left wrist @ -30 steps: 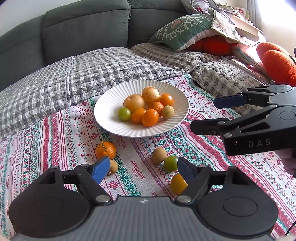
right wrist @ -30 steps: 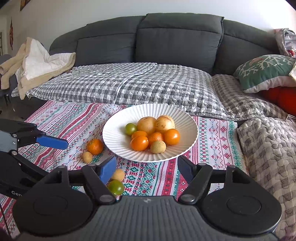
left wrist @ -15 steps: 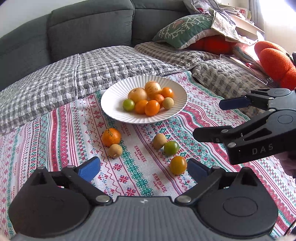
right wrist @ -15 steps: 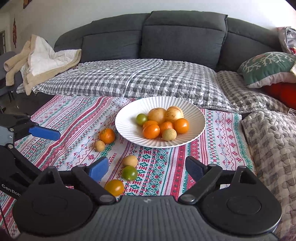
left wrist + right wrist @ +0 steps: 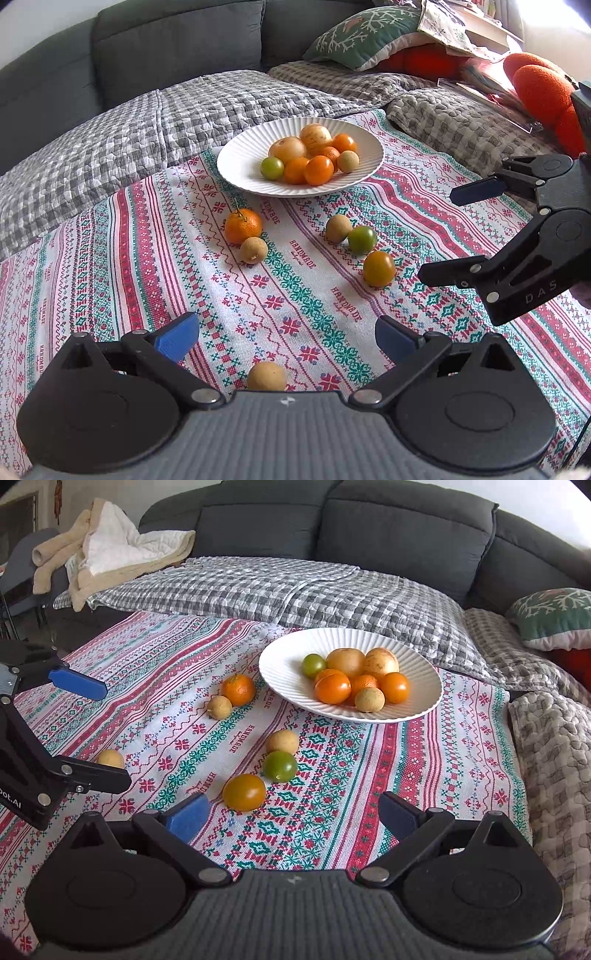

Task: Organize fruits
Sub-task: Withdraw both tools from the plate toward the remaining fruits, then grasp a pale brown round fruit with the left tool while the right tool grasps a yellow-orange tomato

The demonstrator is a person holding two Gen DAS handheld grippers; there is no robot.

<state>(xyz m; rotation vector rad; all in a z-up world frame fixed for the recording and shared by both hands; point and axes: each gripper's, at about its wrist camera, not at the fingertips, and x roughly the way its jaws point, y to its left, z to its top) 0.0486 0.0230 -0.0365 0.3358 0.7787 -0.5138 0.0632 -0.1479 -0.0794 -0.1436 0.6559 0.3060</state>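
Note:
A white ribbed plate (image 5: 240,166) (image 5: 280,672) holds several orange, tan and green fruits. Loose on the patterned cloth lie a mandarin (image 5: 243,226) (image 5: 238,689), a tan ball (image 5: 253,250), another tan ball (image 5: 338,228), a green fruit (image 5: 362,240) (image 5: 280,766) and an orange-yellow fruit (image 5: 378,268) (image 5: 244,792). One more tan ball (image 5: 266,376) (image 5: 110,758) lies just under my left gripper (image 5: 284,326), which is open and empty. My right gripper (image 5: 291,803) (image 5: 441,236) has its jaws opening, nothing between them, the orange-yellow fruit just ahead-left.
The cloth (image 5: 295,295) covers a low surface in front of a grey sofa (image 5: 332,528) with checked quilts. A beige blanket (image 5: 110,554) lies far left, cushions (image 5: 369,33) and orange plush (image 5: 539,85) on the right.
Both grippers have opened wider and pulled back from the plate. More cloth shows, and a tan ball has come into view near the left gripper.

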